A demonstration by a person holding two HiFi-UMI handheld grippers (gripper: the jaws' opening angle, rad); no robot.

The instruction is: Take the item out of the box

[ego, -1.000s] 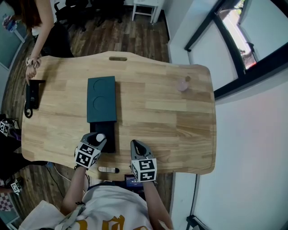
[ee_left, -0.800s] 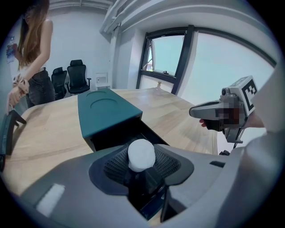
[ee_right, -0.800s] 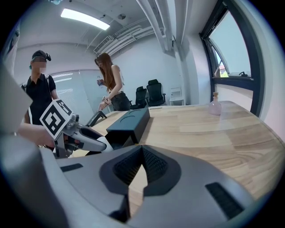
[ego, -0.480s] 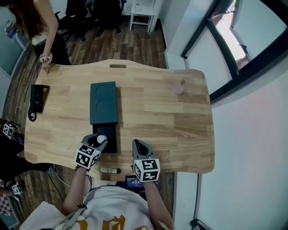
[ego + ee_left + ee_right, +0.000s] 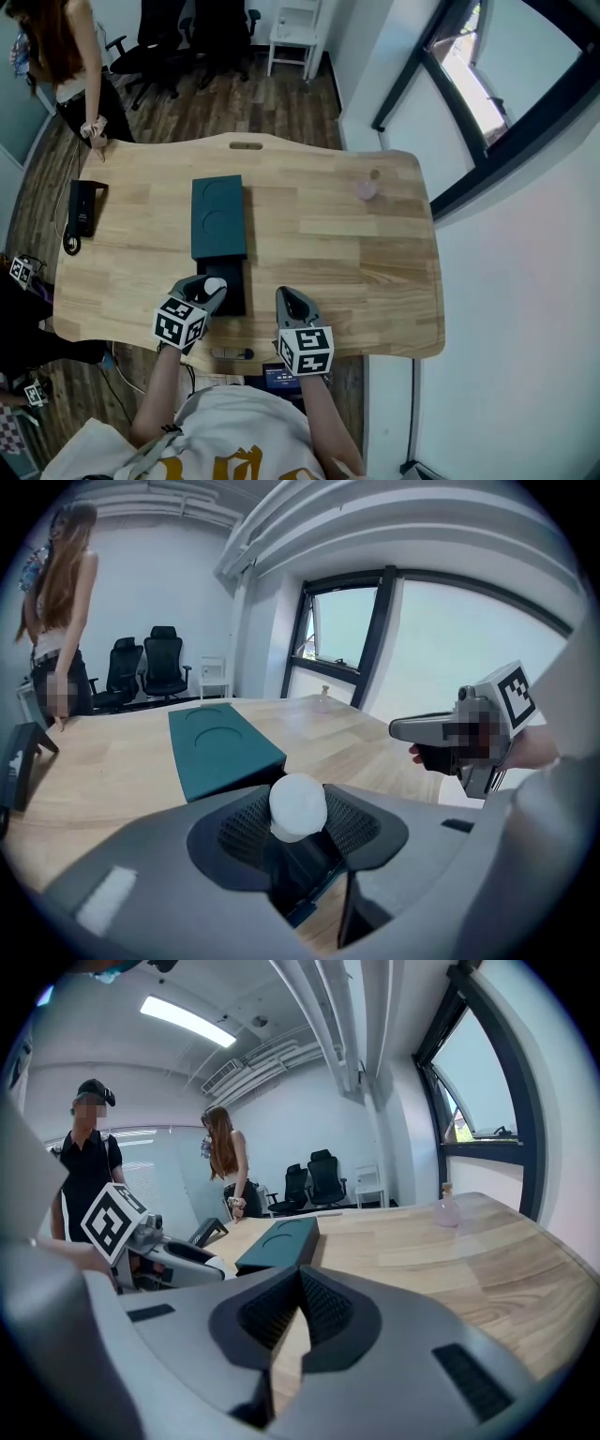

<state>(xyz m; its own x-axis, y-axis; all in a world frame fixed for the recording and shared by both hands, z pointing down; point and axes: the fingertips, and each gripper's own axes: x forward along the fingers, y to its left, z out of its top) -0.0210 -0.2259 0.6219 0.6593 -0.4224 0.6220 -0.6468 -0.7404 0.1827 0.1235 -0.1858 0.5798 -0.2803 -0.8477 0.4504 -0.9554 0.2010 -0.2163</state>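
Fingers point(image 5: 246, 825) on the left gripper point(image 5: 208, 289) are clamped on the white item point(image 5: 298, 804), a rounded, dome-topped piece. Ribbed pads press it from both sides and its top sticks out above them. Right gripper point(image 5: 298, 1274): tips pressed together, nothing between them, only a wedge of bare wood showing lower down.

White item sits in the left grip above the black tray point(image 5: 230, 286), near its front end. Can't tell if it's fully clear of the tray. Tray pokes out of the near end of the teal sleeve point(image 5: 218, 217). Sleeve lies flat, long axis pointing away from the operator, two circular recesses in its top face. Right gripper hangs just right of the tray, apart from it, over the near edge of the wooden table point(image 5: 375, 272). Both grippers point away and somewhat down, marker cubes toward the operator.

Further out: small pink bottle point(image 5: 366, 188) upright on the far right of the table, well apart from the box. Black stand-like device point(image 5: 82, 208) with a cable near the left edge. Person point(image 5: 70, 56) stands at the far left corner, hand at the table edge. Second person in a black shirt point(image 5: 89, 1162) shows in the right gripper view. Black office chairs point(image 5: 173, 42) and a white stool point(image 5: 298, 28) stand on the wood floor beyond.
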